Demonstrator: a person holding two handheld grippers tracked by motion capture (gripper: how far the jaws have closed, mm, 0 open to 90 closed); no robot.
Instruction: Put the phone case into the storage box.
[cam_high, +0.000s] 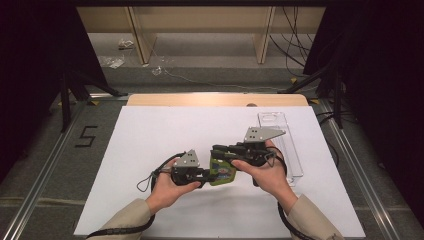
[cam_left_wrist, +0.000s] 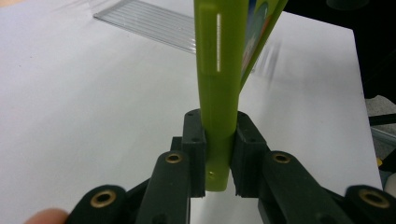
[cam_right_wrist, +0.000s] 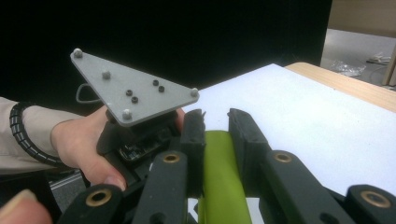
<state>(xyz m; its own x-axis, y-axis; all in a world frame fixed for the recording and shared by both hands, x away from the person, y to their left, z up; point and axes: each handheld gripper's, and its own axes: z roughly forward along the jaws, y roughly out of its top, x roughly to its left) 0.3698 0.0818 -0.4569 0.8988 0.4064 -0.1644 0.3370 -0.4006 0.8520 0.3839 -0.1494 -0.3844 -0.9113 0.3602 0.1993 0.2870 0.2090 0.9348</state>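
While both of your grippers meet over the near middle of the white table (cam_high: 150, 150), you've got a green packet (cam_high: 222, 172) pinched between them, held up off the surface. Your left gripper (cam_high: 204, 175) has its jaws closed on the packet's green spine, and the left gripper view shows it plainly: the green edge (cam_left_wrist: 218, 93) rises straight up between the two black pads (cam_left_wrist: 194, 140), squeezed tight. Your right gripper (cam_high: 220, 152) comes in from the far right side, and in the right gripper view its jaws sit either side of the same green body (cam_right_wrist: 218, 177), pressed against it with no gap showing.

So I'd judge this as a two-handed step, either a handover or pulling the packet open; which one, I can't tell from here. Either way the next move calls for one grip to stay firm while the other eases or tugs, and for keeping the packet from twisting, since both pinches sit close together on a narrow edge.

Now the container: a clear plastic tray (cam_high: 285, 145) lies at the right of the table, long side running near to far, just beyond your right hand (cam_high: 265, 172). It looks empty, though its near end is hidden behind that hand
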